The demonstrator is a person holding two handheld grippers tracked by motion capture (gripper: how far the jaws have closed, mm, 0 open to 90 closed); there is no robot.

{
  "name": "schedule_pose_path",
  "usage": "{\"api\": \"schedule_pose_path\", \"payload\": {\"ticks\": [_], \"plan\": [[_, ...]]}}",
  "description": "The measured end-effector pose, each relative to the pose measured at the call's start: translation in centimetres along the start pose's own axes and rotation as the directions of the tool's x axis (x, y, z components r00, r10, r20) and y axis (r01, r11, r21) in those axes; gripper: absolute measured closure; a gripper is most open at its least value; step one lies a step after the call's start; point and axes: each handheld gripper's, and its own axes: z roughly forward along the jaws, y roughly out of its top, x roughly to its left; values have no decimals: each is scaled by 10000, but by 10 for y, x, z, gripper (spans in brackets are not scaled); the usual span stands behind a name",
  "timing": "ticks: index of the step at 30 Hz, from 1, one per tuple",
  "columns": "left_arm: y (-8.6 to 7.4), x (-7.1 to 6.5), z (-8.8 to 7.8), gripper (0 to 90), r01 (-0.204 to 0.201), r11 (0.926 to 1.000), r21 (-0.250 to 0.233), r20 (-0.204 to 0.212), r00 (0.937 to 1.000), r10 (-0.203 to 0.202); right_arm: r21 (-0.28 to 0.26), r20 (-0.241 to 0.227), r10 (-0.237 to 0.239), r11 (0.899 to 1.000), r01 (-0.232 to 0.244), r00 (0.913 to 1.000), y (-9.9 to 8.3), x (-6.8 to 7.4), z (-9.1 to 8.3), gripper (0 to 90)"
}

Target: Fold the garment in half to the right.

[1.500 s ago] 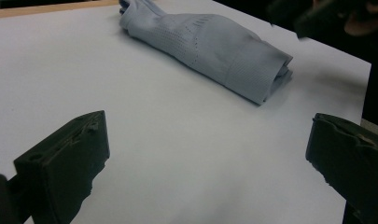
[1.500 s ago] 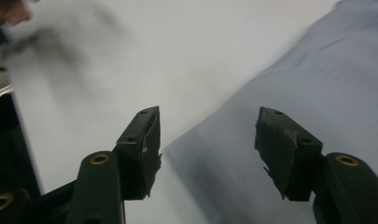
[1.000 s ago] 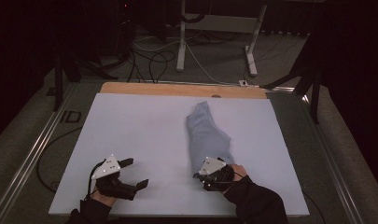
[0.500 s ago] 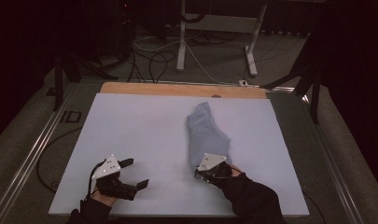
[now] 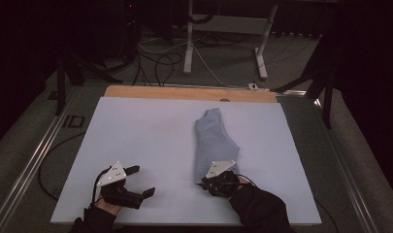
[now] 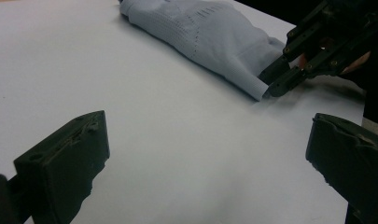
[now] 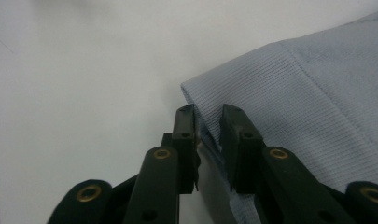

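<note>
A light blue-grey sock lies lengthwise on the white table top, cuff toward me. My right gripper is at the cuff's near corner. In the right gripper view the gripper has the ribbed hem of the sock in the narrow gap between its pads; the jaws have just been opening a little and stand slightly apart. The left gripper view shows the right gripper at the sock's end. My left gripper rests wide open and empty at the front left, its gap over bare table.
A wooden strip borders the table's far edge. Behind it are white frame legs and cables on the floor. Metal rails run along the left side.
The right gripper has stayed at the sock's near end with barely any shift. The left gripper and the sock lie as before.
</note>
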Motion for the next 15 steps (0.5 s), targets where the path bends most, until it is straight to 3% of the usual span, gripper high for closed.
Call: {"api": "schedule_pose_path", "payload": {"ticks": [3, 5, 8, 9, 12, 14, 15], "plan": [[0, -1, 1, 2, -26, 10000, 27, 23, 10000, 26, 6, -148, 103, 9999, -103, 9998, 0, -1, 0, 731], [0, -1, 1, 2, -5, 10000, 28, 37, 10000, 4, 25, 48, 45, 10000, -45, 10000, 1, 0, 0, 781], [0, -1, 1, 2, -6, 10000, 34, 34, 10000, 6, 2, -198, 218, 9998, -218, 9996, 2, -2, -1, 714], [0, -1, 0, 2, -32, 10000, 23, 21, 10000, 32, 96, -469, 302, 9995, -297, 9984, 6, -3, -5, 590], [0, 0, 0, 2, 20, 10000, -12, 20, 10000, -20, 46, -508, 41, 10000, -38, 9987, 12, 2, -14, 564], [0, -1, 1, 2, 16, 10000, -1, 49, 10000, -16, -374, -719, 77, 9992, -104, 9974, 16, 2, -23, 626], [0, -1, 1, 2, -2, 10000, 17, 51, 10000, 2, -611, -554, -43, 9981, 9, 9985, 17, 0, -26, 711]]}}
